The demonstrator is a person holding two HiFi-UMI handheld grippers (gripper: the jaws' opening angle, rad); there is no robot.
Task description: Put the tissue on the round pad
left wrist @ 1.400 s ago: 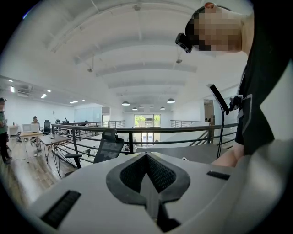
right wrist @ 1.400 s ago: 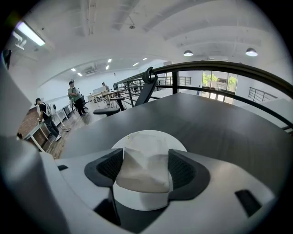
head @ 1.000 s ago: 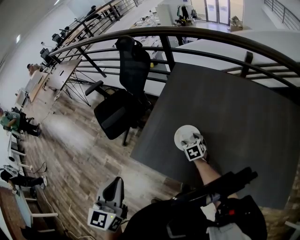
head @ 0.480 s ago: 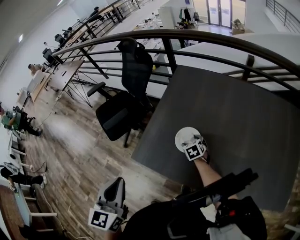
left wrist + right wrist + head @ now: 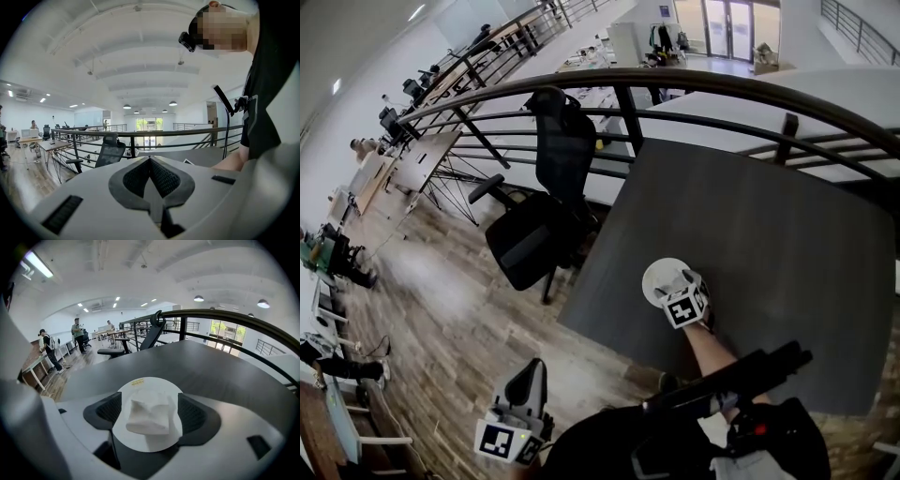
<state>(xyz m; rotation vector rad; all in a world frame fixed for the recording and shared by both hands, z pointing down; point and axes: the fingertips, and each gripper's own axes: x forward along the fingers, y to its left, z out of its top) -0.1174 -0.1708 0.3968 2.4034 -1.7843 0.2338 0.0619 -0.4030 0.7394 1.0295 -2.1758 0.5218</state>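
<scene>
- Tissue point(image 5: 149, 419): crumpled white wad sitting on the round pad point(image 5: 146, 384), about mid-pad, slightly to your side of centre. Placement looks done.
- Your right gripper point(image 5: 150, 408) straddles the pad, jaws spread wide. The tissue is between them, but there is a gap on both sides, so nothing is pinched. The jaws have just been opening.
- Your left gripper point(image 5: 150, 180) is well apart from the pad, low and off the table edge. Its jaws are pressed together with nothing in them.
- Table point(image 5: 769, 234): dark top, and the pad sits near its front-left corner.
- Beyond the pad to the left is a black office chair point(image 5: 534, 225), then the curved railing point(image 5: 694, 80).
- Risk: the tissue is light and loose. If you pull the right gripper back low or at an angle, a pad could snag a fold and drag it off the pad.
- Risk: the pad may also slide if a jaw tip catches its rim. Lifting straight up first looks safest.
- Versus a second ago: the right gripper is over the pad as before, only with wider jaws. The left gripper is in the same spot. The head view has shifted slightly.
</scene>
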